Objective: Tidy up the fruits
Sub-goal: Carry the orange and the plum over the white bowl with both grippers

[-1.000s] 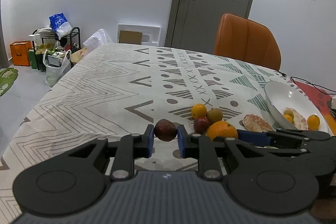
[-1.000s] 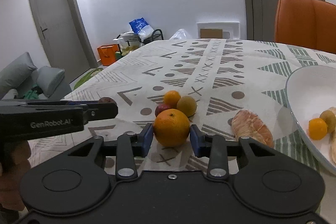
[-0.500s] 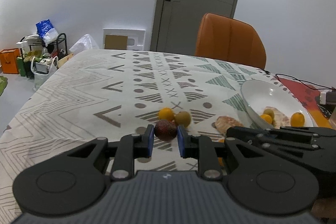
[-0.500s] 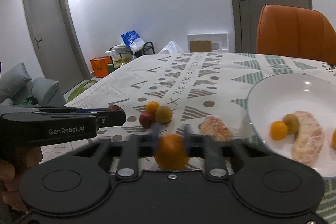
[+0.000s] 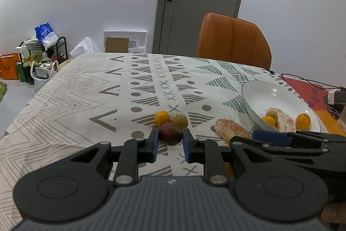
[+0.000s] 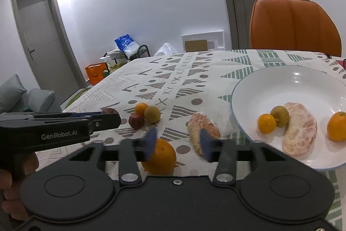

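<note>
Between the blue pads of the left gripper (image 5: pixel 170 145), left wrist view: a dark reddish-brown fruit (image 5: pixel 170 133) is pinched, as it was a second ago, now held in front of a small orange fruit (image 5: pixel 162 118) and a greenish-brown fruit (image 5: pixel 181 121) on the patterned worktop (image 5: pixel 121 88). The white bowl (image 5: pixel 266 92) lies right of these, with a peeled citrus segment (image 5: pixel 230 130) on the cloth just beside its rim. The right gripper's body shows at the lower right.

Right wrist view: the right gripper (image 6: pixel 177 142) is spread, its blurred pads apart; the large orange (image 6: pixel 161 157), clamped a second ago, now sits on the worktop, left of the bowl and near the left pad. A red fruit (image 6: pixel 136 120) lies further left of the bowl. Lettering on the left gripper's body reads "GenRobot.AI". Inside the bowl lie two small orange fruits, one greenish-brown fruit and a peeled segment.
</note>
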{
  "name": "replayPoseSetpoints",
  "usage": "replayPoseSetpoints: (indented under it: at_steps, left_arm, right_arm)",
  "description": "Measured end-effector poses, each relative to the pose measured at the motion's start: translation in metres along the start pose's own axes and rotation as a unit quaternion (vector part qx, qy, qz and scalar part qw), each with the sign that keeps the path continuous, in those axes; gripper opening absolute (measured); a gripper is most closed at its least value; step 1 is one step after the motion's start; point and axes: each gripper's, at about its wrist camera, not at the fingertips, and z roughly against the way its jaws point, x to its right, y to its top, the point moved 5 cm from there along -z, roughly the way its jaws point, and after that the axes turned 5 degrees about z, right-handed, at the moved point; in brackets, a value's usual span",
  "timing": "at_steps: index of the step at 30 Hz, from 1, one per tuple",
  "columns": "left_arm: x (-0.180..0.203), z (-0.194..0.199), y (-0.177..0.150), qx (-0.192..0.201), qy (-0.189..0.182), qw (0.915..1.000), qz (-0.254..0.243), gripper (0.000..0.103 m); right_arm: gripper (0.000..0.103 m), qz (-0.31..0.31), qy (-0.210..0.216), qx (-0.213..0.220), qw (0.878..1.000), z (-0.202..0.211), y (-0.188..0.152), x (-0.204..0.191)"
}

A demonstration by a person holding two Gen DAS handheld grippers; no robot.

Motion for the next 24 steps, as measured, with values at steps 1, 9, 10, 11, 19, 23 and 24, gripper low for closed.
replayPoseSetpoints:
  at_steps: [1,9,10,11,19,23,24]
  left_arm:
    - [-0.001,0.0,0.0,-0.001,0.0,1.0,0.002,0.022]
    - [-0.016,0.0,-0.002,-0.002,0.007,0.9999,0.014,0.022]
    - [-0.018,0.0,-0.002,-0.003,0.008,0.9998,0.015,0.022]
    - [-0.02,0.0,-0.002,-0.003,0.009,0.9998,0.017,0.022]
    - [-0.016,0.0,-0.002,-0.004,0.004,0.9998,0.017,0.022]
    - [-0.004,-0.002,0.0,-0.002,-0.007,0.9999,0.012,0.022]
    - [0.0,-0.003,0.0,-0.002,-0.011,0.9999,0.011,0.022]
  right_arm:
    - [0.055,0.002,0.001,-0.002,1.0,-0.001,0.0,-0.001]
    - [0.061,0.016,0.017,-0.028,0.999,-0.017,-0.007,-0.015]
    - [0.058,0.019,0.019,-0.035,0.999,-0.021,-0.01,-0.018]
    - [0.052,0.024,0.021,-0.042,0.999,-0.023,-0.012,-0.02]
    - [0.037,0.042,0.011,-0.027,0.999,-0.015,-0.008,-0.023]
    - [0.037,0.036,-0.003,-0.014,0.999,-0.004,-0.001,-0.012]
    - [0.038,0.034,-0.007,-0.011,0.999,-0.001,0.001,-0.008]
